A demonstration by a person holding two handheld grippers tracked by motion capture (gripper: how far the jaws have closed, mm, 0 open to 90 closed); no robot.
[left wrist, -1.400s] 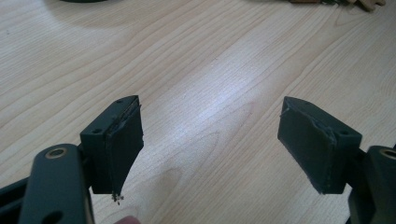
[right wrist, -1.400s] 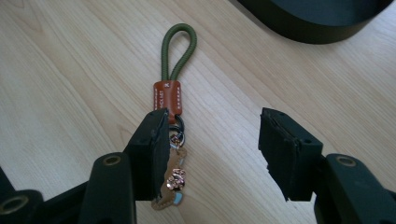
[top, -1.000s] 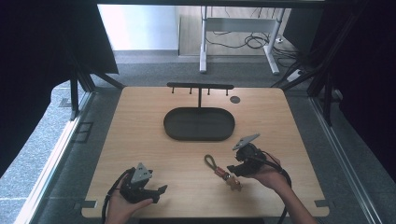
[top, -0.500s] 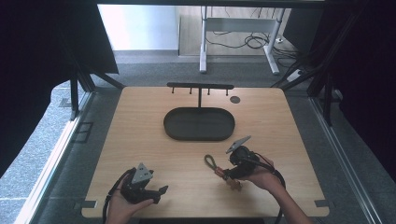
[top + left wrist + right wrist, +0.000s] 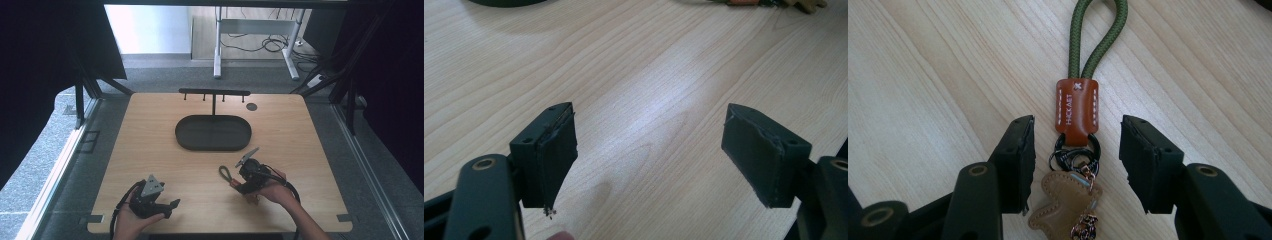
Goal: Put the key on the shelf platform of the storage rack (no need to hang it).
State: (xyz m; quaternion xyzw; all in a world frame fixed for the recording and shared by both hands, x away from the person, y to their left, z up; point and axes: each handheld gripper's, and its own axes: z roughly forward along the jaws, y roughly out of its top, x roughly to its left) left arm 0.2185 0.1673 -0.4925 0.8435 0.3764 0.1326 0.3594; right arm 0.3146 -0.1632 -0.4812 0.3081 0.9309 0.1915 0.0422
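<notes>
A keychain [image 5: 1077, 105] lies flat on the wooden table [image 5: 150, 145]: a green cord loop, an orange-brown leather tab, black rings and a tan leather charm. In the high view the keychain [image 5: 225, 174] sits right of centre near the front. My right gripper [image 5: 1077, 135] straddles its rings and tab, one jaw on each side with gaps to both, so it is open. Its jaws have just been closing with the keychain between them. From above, the right gripper [image 5: 236, 185] is low over the table. My left gripper [image 5: 649, 135] is open over bare wood, and in the high view this left gripper [image 5: 172, 206] is at the front left.
A dark oval tray [image 5: 182, 137] sits mid-table, with a black hook rack [image 5: 214, 93] standing behind it. A small dark disc [image 5: 251, 106] lies at the back right. The table's front edge runs just below both hands.
My right gripper has sunk and shifted left onto the keychain, which has not moved. The left gripper has stayed where it was.
</notes>
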